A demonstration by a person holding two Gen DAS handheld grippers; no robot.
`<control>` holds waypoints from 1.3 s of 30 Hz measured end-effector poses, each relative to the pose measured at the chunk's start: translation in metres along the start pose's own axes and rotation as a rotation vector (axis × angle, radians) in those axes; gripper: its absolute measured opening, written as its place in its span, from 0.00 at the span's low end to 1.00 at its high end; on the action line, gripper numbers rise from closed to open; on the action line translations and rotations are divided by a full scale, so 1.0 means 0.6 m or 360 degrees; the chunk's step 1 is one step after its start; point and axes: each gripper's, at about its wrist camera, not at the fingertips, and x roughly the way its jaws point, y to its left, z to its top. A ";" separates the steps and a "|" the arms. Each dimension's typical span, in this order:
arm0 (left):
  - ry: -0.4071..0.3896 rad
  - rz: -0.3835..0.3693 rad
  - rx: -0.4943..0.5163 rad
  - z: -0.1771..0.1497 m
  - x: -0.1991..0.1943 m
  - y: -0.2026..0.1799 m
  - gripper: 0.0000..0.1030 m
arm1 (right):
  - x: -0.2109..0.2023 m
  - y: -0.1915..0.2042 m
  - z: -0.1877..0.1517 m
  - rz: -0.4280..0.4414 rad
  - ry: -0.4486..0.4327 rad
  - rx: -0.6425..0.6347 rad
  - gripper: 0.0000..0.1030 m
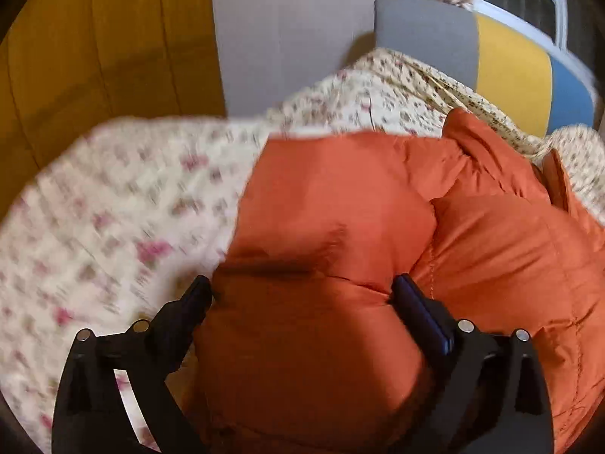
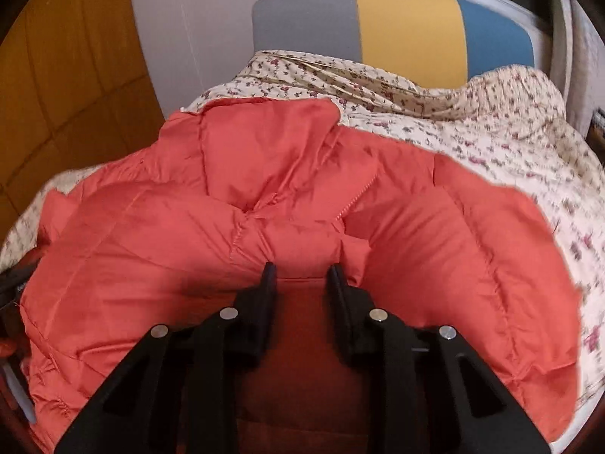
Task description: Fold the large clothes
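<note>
Fingers of our left gripper (image 1: 302,295) stand wide, straddling a puffy fold of the orange quilted down jacket (image 1: 340,208) without clearly pinching it. Our right gripper (image 2: 300,276) has its jaws narrow over a bulge of the same jacket (image 2: 264,208); whether they pinch it we cannot tell. Jacket lies on the cream floral bedspread (image 2: 472,143), below the grey-yellow-blue padded headboard (image 2: 408,26). No containers visible.
</note>
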 end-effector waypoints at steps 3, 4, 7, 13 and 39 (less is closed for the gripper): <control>0.0058 -0.0057 -0.0049 0.000 0.011 0.013 0.96 | 0.010 0.004 0.002 -0.0041 0.0004 -0.0046 0.27; 0.0055 -0.0041 -0.0037 -0.001 0.010 0.011 0.96 | 0.009 0.001 0.001 -0.0039 0.0003 -0.0044 0.27; 0.0045 -0.0018 -0.0039 -0.007 0.001 0.009 0.97 | 0.007 0.004 0.000 -0.0021 -0.0002 -0.0033 0.29; -0.0056 0.0073 -0.0090 -0.029 -0.095 0.016 0.97 | -0.087 0.008 -0.030 0.0010 -0.0085 -0.0009 0.71; 0.0073 -0.0226 0.0181 -0.133 -0.196 -0.029 0.97 | -0.218 0.032 -0.115 -0.0041 0.0108 -0.0069 0.81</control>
